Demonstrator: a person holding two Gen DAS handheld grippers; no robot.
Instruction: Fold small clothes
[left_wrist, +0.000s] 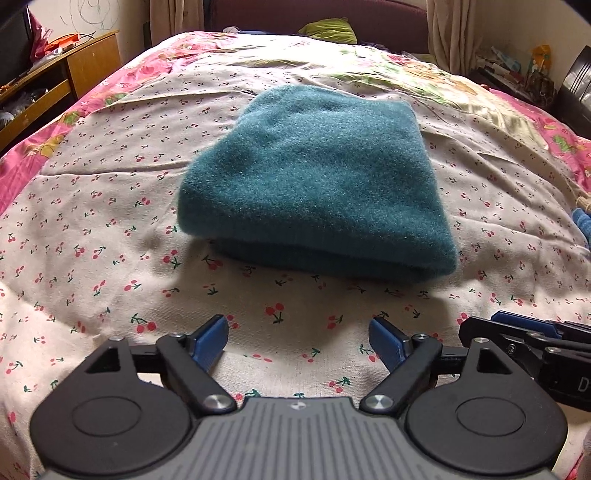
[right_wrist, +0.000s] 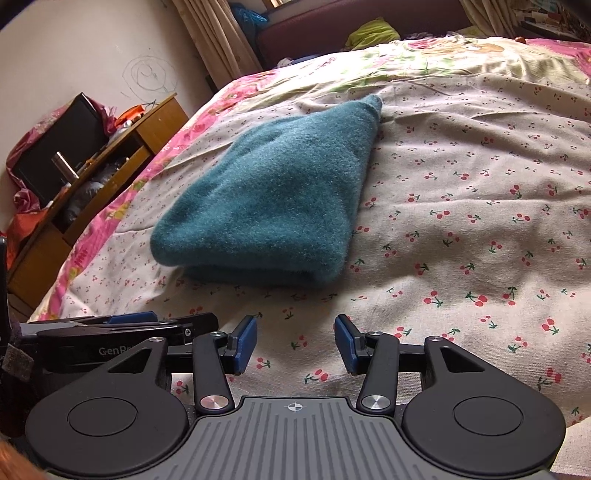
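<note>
The teal fleece garment lies folded into a thick, layered bundle on the cherry-print sheet, roughly in the middle of the bed, its doubled edge facing the two grippers and one corner tapering to a point at the far end in the right wrist view (what kind of garment it is cannot be told from the bundle). Nothing touches it. The left gripper hovers just short of the near edge with its blue pads spread wide and only sheet between them; the right gripper sits close beside it, likewise clear of the cloth, its jaws parted less widely and pinching nothing. Each tool shows at the edge of the other's view, so the pair stand side by side in front of the bundle. Judging by the stacked layers and the empty jaws, the fold on this piece looks finished or nearly so, and the step in hand is the release. A next move would call either for a light press to flatten the puffy top or for both grippers to reach for another garment; a wooden shelf unit and a pink floral quilt lie well apart from the work
</note>
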